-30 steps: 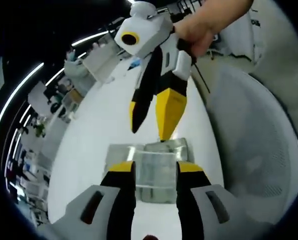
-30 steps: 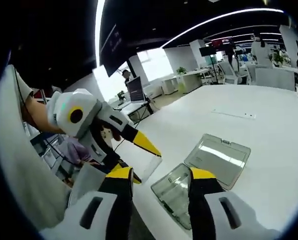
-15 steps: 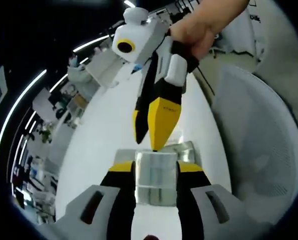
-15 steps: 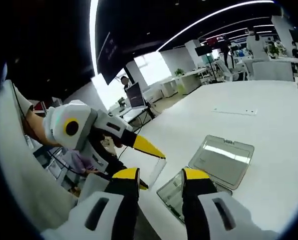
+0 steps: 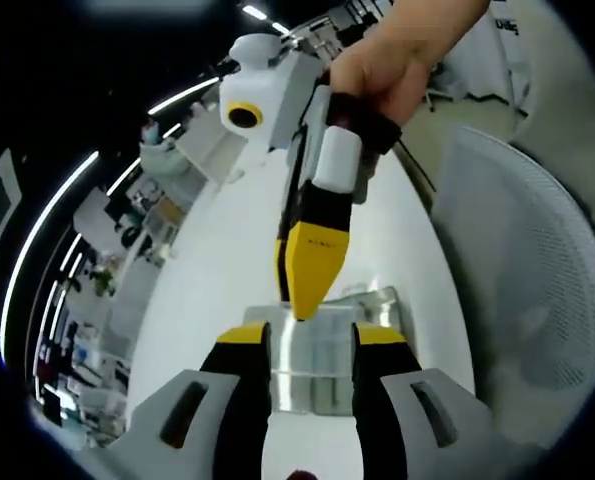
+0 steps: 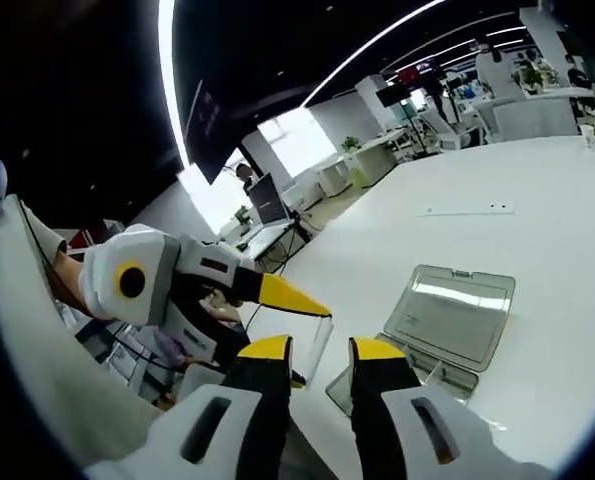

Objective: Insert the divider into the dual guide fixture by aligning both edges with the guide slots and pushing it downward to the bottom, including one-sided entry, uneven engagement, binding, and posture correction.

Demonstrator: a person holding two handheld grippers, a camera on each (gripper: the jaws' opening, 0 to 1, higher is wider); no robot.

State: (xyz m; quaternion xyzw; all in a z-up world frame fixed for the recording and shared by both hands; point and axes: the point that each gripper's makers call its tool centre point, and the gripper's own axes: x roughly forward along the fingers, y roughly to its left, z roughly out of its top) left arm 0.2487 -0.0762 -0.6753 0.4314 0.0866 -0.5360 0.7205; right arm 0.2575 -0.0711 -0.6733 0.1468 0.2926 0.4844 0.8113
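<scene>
A clear flat divider (image 5: 312,372) is clamped between the jaws of my left gripper (image 5: 312,335), held above the white table. My right gripper (image 5: 299,292), carried by a hand (image 5: 402,55), comes down from above with its yellow tips at the divider's top edge. In the right gripper view the divider (image 6: 315,335) stands on edge in the left gripper (image 6: 301,342), partly between the narrowed jaws of my right gripper (image 6: 322,350), which still show a gap. The clear fixture box (image 6: 417,375) lies just behind on the table, its lid (image 6: 455,315) open flat; its corner (image 5: 382,300) peeks past the divider.
The white table (image 6: 537,200) stretches far and right, with its near edge just below the grippers. A white mesh chair (image 5: 522,300) stands at the table's side. Office desks and monitors (image 6: 272,205) lie beyond. A thin strip (image 6: 462,210) lies further out on the table.
The right gripper has come down to the divider's top edge and its jaws have narrowed. The left gripper still holds the divider; both views have shifted a little.
</scene>
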